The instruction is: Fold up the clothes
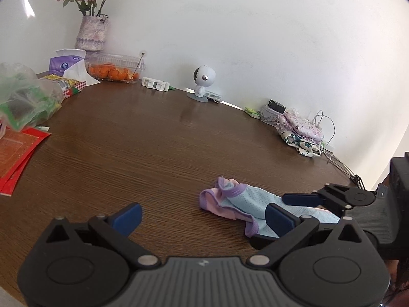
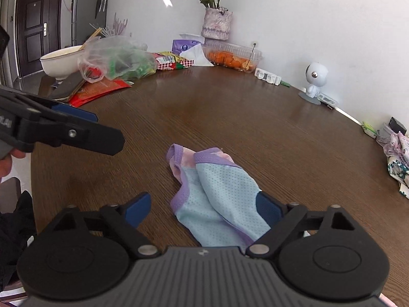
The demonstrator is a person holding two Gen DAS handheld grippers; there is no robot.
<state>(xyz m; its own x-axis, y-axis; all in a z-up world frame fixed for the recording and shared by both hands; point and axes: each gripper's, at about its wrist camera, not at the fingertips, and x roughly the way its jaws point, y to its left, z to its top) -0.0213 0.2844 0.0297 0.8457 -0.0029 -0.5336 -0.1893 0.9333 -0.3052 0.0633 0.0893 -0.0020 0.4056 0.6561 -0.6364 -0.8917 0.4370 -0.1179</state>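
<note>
Both hand-held grippers stand with their blue-padded jaws wide apart and grip nothing. From the left wrist view, the left gripper (image 1: 202, 217) hovers low over the dark brown wood-grain table (image 1: 143, 138), with bare wood between its pads; the small light-blue mesh garment with purple trim and a pink inner layer (image 1: 245, 202) lies just right of it, near the table's front edge, loosely doubled and rumpled. The right gripper (image 1: 294, 207) reaches in from the right, its pads over the garment's near end. Far off by the wall sits a small stack of folded floral cloths (image 1: 301, 133). From the right wrist view, the garment (image 2: 219, 192) lies between that gripper's open pads (image 2: 204, 212), its right pad (image 2: 268, 211) touching or just over the blue edge, while the left gripper (image 2: 76, 128) hangs well to the left above the table. My judgement is that this fits either a fold partly made and awaiting another pinch, or a rough fold just let go. Any further fold would call for a pinch on one edge only, since the mesh looks thin and apt to drag.
</note>
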